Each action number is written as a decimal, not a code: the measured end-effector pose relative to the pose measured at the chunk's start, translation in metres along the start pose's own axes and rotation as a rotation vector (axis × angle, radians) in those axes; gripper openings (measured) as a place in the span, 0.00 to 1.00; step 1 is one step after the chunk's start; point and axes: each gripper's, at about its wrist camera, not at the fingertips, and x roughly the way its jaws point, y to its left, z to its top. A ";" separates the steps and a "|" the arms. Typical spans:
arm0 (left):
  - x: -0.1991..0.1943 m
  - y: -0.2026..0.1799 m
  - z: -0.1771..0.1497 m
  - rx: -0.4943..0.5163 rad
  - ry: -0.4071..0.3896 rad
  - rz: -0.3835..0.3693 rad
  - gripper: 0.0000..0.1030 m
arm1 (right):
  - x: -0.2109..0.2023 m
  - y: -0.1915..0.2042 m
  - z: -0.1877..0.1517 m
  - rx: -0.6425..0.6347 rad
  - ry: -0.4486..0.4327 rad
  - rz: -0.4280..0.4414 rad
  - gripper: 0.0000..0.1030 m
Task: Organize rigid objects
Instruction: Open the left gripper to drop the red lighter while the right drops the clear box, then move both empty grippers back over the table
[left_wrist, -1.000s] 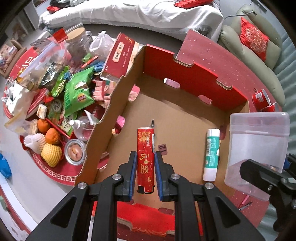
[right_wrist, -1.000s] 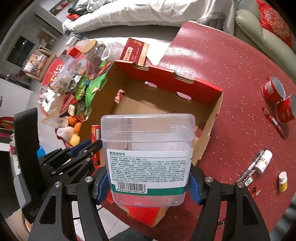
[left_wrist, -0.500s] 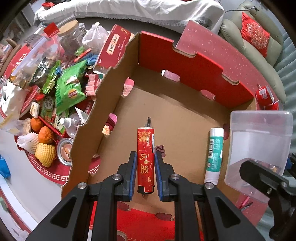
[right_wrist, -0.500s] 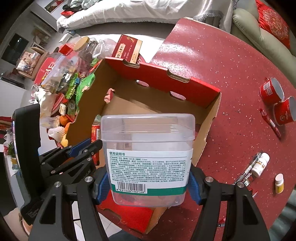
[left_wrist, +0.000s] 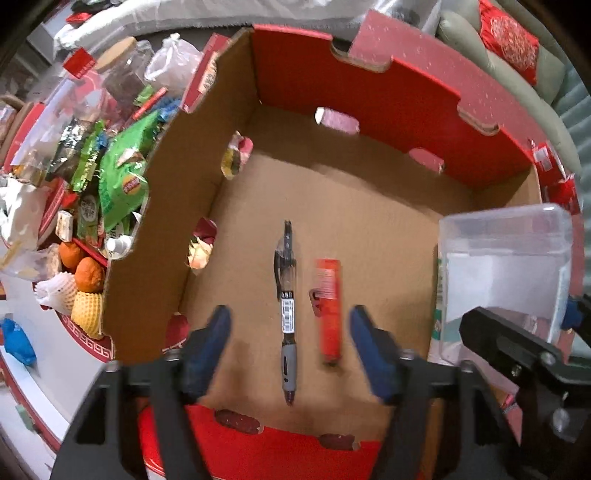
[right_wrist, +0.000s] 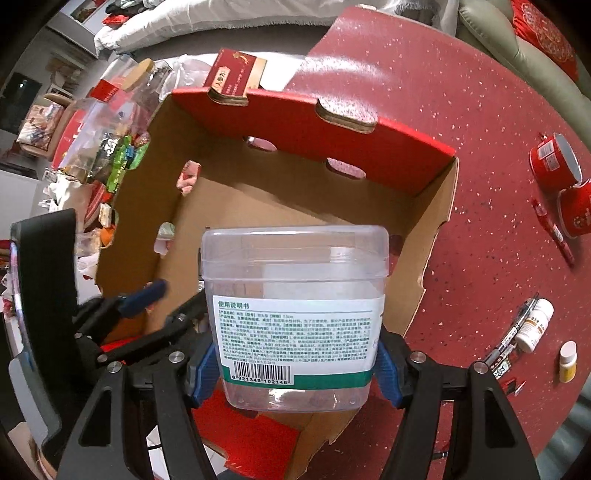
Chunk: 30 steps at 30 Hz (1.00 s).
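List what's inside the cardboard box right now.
On the cardboard box floor: a black pen and a red pen-like item, side by side, apart. The clear plastic container covers the right-hand part of the floor.

Left tongs (left_wrist: 290, 350) spread wide; right tongs (right_wrist: 295, 363) clamped.

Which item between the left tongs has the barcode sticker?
The black pen, left of the plain red lighter; it has a grey grip.

Right gripper (right_wrist: 295, 363) clamping clear tub (right_wrist: 295, 295), cardboard box (right_wrist: 314, 122) behind
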 end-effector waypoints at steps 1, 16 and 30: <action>-0.001 0.000 0.000 -0.002 -0.007 -0.012 0.78 | 0.001 -0.001 0.000 0.002 0.001 0.004 0.68; -0.042 -0.015 -0.016 0.044 -0.052 -0.057 0.81 | -0.076 -0.022 -0.032 -0.027 -0.144 -0.028 1.00; -0.062 -0.157 -0.087 0.359 -0.013 -0.130 0.81 | -0.043 -0.207 -0.217 0.500 0.093 -0.057 1.00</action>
